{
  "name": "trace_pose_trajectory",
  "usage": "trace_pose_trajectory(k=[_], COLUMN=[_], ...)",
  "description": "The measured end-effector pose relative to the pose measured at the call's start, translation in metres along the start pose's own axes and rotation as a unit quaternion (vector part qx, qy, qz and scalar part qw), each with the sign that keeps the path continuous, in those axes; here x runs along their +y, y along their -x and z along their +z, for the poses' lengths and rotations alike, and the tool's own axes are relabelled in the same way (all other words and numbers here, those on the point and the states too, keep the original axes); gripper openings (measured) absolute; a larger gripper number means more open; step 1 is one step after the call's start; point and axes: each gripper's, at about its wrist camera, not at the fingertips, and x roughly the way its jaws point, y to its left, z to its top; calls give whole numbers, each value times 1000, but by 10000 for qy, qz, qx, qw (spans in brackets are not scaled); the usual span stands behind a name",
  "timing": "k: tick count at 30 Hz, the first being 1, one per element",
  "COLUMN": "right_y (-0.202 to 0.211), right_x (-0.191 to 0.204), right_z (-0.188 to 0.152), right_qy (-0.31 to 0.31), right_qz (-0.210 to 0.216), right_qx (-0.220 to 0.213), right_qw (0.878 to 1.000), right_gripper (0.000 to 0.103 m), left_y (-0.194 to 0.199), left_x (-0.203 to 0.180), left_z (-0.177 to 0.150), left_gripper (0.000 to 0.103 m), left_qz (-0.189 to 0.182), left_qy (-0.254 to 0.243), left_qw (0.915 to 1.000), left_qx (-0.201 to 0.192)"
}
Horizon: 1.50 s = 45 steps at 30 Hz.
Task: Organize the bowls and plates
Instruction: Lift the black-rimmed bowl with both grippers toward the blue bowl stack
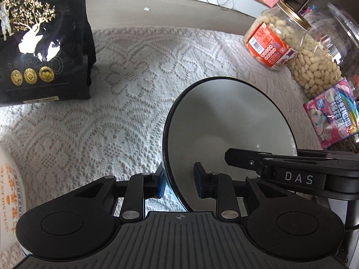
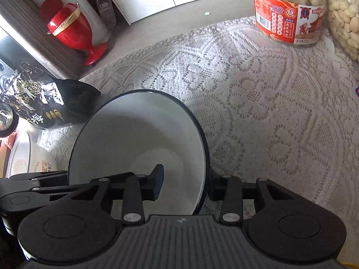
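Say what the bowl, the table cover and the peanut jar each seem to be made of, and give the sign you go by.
Bowl: probably glazed ceramic or enamel; smooth white inside, thin dark rim, soft sheen. Cover: white lace cloth, matte, with an openwork pattern of holes. Jar: clear plastic, or perhaps glass; the peanuts show through, and it has a gold lid, likely metal.

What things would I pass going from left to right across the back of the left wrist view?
Black foil bag → bare stretch of lace tablecloth → red-labelled peanut jar → clear bag of peanuts → pink marshmallow packet.
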Motion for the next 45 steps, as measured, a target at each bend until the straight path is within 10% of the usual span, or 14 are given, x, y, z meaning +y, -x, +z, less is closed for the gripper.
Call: trace_pose_trajectory(k=[13,22,45], right_y=[3,20,13], right_x=[4,2,0], right_z=[-5,-22,-19], right_qy=[164,357,184], right_qz=[-161,-315,-302], right_qx=[14,229,172], right_qw=[9997,9986,9992], right_gripper=[29,25,35], left_y=[-1,1,-1], left_x=[12,-9,-9], left_z=[5,-6,-10], left_gripper=[29,31,28], left_qz=[-249,-109,-91], left_qy=[525,-61,-10], left_qw=[9982,9980,9998], left_qx=[115,624,197])
